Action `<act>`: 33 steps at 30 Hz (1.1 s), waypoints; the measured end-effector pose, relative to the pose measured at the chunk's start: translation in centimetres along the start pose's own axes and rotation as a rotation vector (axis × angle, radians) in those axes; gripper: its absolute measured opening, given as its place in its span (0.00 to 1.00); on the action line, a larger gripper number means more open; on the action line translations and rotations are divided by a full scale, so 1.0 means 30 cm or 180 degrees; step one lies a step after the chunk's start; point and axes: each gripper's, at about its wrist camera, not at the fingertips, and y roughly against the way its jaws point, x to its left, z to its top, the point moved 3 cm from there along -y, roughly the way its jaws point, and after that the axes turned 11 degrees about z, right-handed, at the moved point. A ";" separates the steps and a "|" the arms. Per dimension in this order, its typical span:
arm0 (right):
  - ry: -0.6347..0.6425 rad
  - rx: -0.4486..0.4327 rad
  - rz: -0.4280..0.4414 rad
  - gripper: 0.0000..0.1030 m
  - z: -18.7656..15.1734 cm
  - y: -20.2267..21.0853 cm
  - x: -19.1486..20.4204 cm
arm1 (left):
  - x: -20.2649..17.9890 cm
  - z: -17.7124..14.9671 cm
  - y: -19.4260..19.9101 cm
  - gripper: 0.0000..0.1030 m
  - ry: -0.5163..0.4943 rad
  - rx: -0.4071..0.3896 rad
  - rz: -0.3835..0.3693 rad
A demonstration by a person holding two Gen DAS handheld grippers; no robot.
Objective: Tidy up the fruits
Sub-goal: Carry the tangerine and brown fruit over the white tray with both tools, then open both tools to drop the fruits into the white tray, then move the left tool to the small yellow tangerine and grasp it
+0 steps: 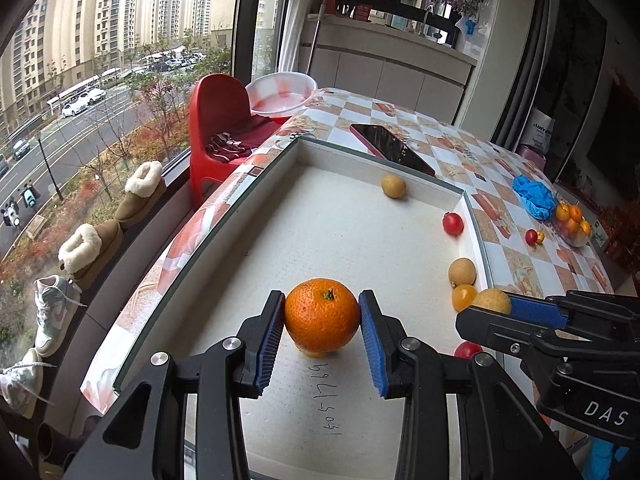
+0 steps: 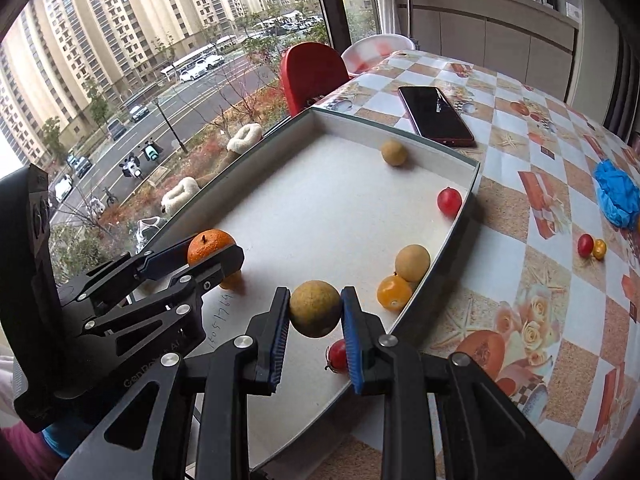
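Observation:
My left gripper (image 1: 322, 318) is shut on an orange tangerine (image 1: 322, 314), held just above the floor of the white tray (image 1: 304, 152); a small yellow fruit sits under it. My right gripper (image 2: 315, 312) is shut on a tan round fruit (image 2: 315, 308) over the tray's near right part. In the tray lie two more tan fruits (image 2: 394, 153) (image 2: 413, 263), a yellow tomato (image 2: 394, 293) and two red tomatoes (image 2: 449, 201) (image 2: 338, 354). The left gripper with the tangerine shows in the right wrist view (image 2: 210, 246).
A red phone (image 2: 436, 114) lies on the checkered tablecloth (image 2: 520, 160) behind the tray. A blue glove (image 2: 616, 194), a red and a yellow tomato (image 2: 591, 246) and a bowl of oranges (image 1: 572, 222) are to the right. A red chair (image 1: 218, 120) and basin stand by the window.

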 end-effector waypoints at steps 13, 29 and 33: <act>-0.0032 0.0090 -0.0071 0.27 -0.005 -0.028 -0.008 | 0.000 0.006 -0.009 0.38 0.0003 -0.0016 -0.0008; 0.0025 0.0152 -0.0110 0.43 -0.011 -0.045 -0.030 | -0.018 0.002 -0.056 0.55 -0.0022 0.0010 0.0090; 0.0052 0.0018 -0.0065 0.80 0.011 -0.017 -0.033 | 0.048 0.010 -0.037 0.89 0.0268 -0.0133 0.0288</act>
